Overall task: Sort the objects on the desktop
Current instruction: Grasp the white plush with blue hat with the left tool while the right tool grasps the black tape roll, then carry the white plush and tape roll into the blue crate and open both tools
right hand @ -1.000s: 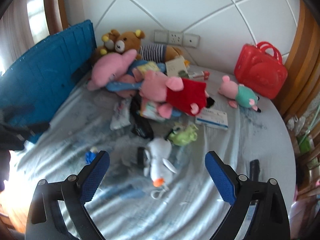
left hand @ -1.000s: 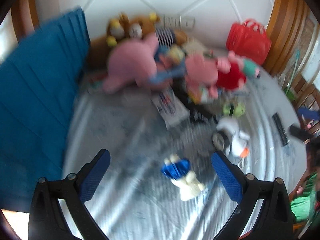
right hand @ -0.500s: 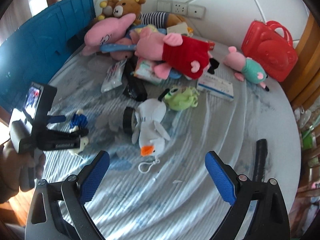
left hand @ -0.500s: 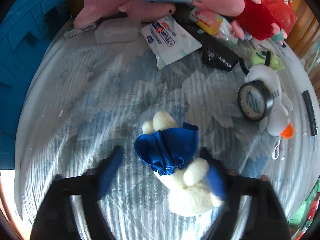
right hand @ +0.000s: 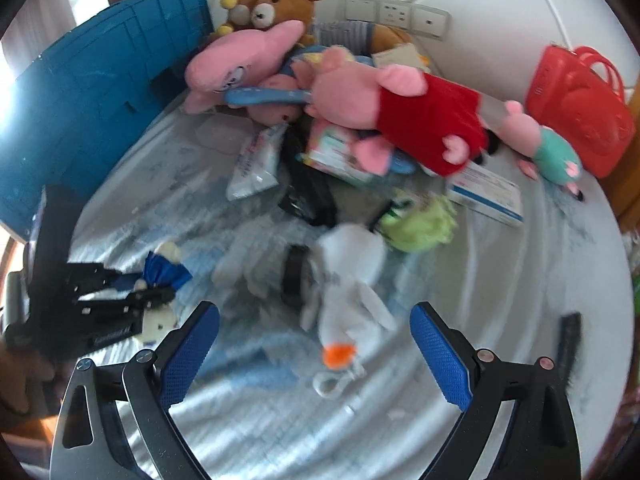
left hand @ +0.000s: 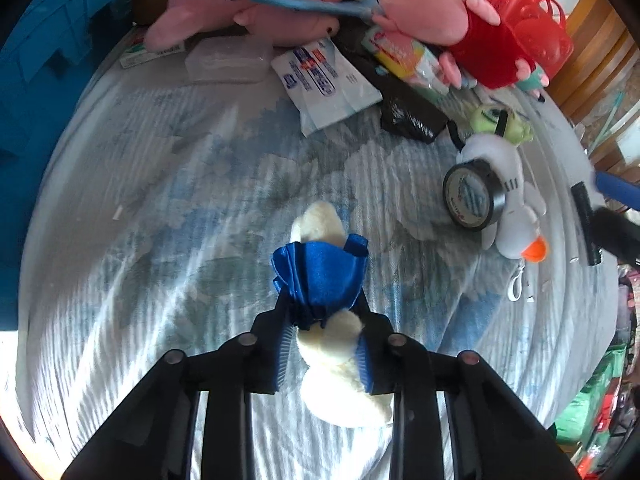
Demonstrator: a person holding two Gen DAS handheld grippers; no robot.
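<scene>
Left claw now pinching small cream plush in blue satin skirt, spread moments ago; grasp made, ready for lifting. Right claw spread, empty.

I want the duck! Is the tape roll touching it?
Touching. The left wrist view shows the tape roll leaning against the white duck with no gap.

Small cream plush doll in a blue satin skirt, pinched at the body between the left gripper pads; legs point away from it. White duck plush lies ahead of the spread right gripper, orange beak nearest.
</scene>
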